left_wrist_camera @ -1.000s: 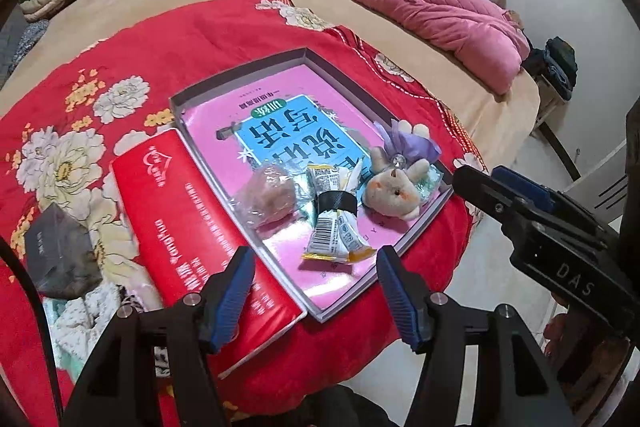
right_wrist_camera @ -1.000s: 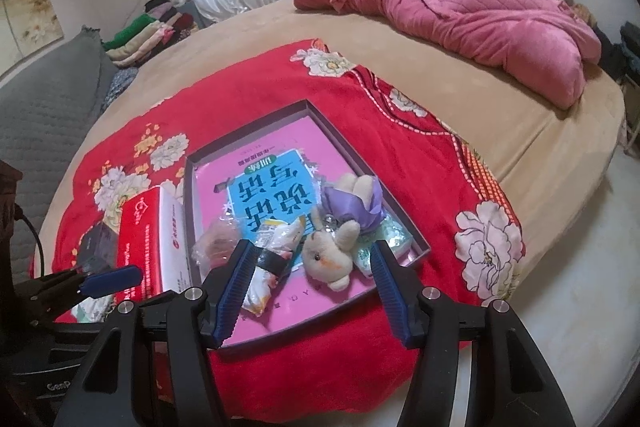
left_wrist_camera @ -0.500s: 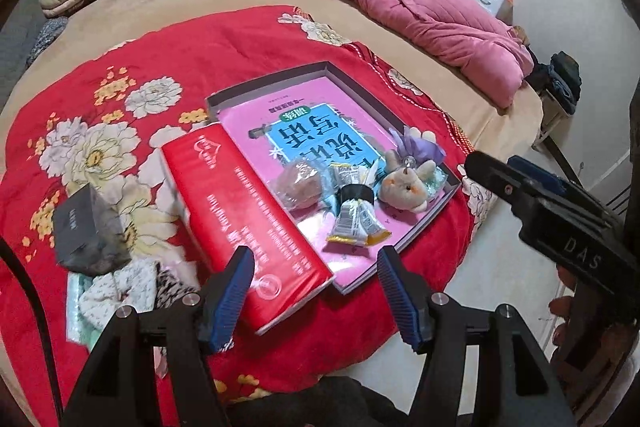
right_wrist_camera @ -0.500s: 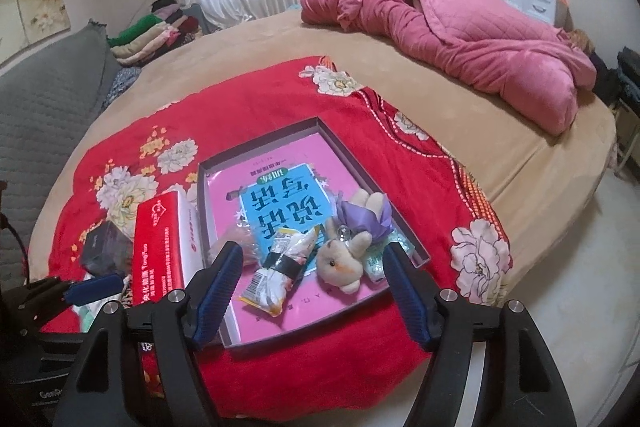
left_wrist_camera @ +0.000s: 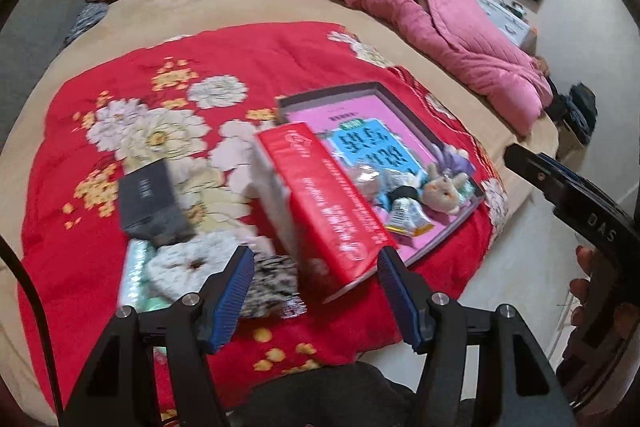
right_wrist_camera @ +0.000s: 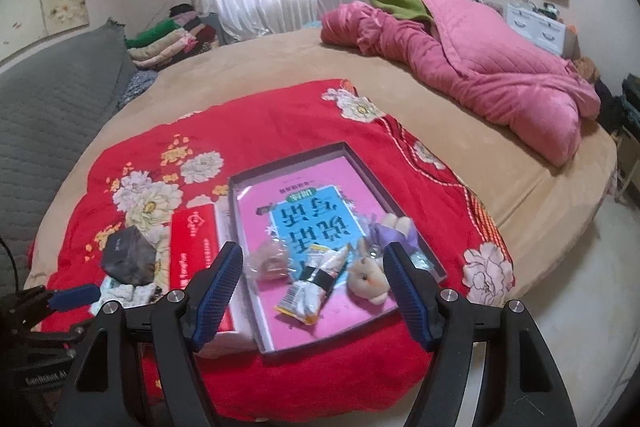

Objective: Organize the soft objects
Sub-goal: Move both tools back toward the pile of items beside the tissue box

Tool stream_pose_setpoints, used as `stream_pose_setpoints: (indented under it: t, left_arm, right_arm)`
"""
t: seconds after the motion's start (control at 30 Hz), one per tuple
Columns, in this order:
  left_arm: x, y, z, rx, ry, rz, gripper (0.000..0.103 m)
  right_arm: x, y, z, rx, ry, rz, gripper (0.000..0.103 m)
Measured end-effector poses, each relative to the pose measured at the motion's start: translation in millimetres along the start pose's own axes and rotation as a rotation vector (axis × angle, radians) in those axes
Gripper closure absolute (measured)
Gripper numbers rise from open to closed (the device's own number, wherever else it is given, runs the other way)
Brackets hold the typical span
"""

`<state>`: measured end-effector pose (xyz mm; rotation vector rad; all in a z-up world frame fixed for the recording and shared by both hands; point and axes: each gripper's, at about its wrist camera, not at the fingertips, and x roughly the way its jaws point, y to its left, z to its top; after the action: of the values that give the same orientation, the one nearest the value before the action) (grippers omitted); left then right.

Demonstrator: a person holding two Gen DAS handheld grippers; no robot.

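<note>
One grey tray [right_wrist_camera: 404,211], one red box [left_wrist_camera: 328,203], one plush toy [right_wrist_camera: 370,275], perhaps three wrapped snacks [right_wrist_camera: 310,291], one dark pouch [left_wrist_camera: 150,201]

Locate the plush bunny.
In the right wrist view, the plush bunny lies in the tray's near right corner, right of the snack packet.

From my left wrist camera, the left gripper [left_wrist_camera: 316,283] hangs with its jaws apart and nothing between them, above a red flowered blanket [left_wrist_camera: 240,59]. A red box [left_wrist_camera: 324,203] lies below the fingers, against a shallow tray [left_wrist_camera: 400,99]. The tray holds a pink booklet [left_wrist_camera: 360,119], a plush toy [left_wrist_camera: 442,187] and a snack packet [left_wrist_camera: 406,217]. A dark grey box [left_wrist_camera: 150,199] sits left of the red box, with white scrunchies [left_wrist_camera: 188,263] near it. The right gripper [left_wrist_camera: 568,187] enters from the right edge.
</note>
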<state>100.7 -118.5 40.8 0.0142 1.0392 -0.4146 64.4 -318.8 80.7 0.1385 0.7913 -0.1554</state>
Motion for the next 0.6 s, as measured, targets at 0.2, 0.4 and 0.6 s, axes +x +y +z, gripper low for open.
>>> stream_pose_setpoints:
  t: [0.2,0.4,0.6]
  left_arm:
    - [-24.3,39.1,-5.1,-0.079,-0.03,0.023,0.039]
    - [-49.1,77.6,-14.6,-0.157,-0.064,0.046,0.039]
    - [-71.1,112.5,-27.8,-0.227,-0.089,0.083,0.039]
  right_arm:
    - [-11.8,25.0,3.5,-0.057,-0.022,0.025,0.029]
    - [-23.7,47.1,5.1,-0.108,-0.041,0.052,0.029]
    - [-32.0,76.1,3.0,-0.174,-0.05,0.088,0.029]
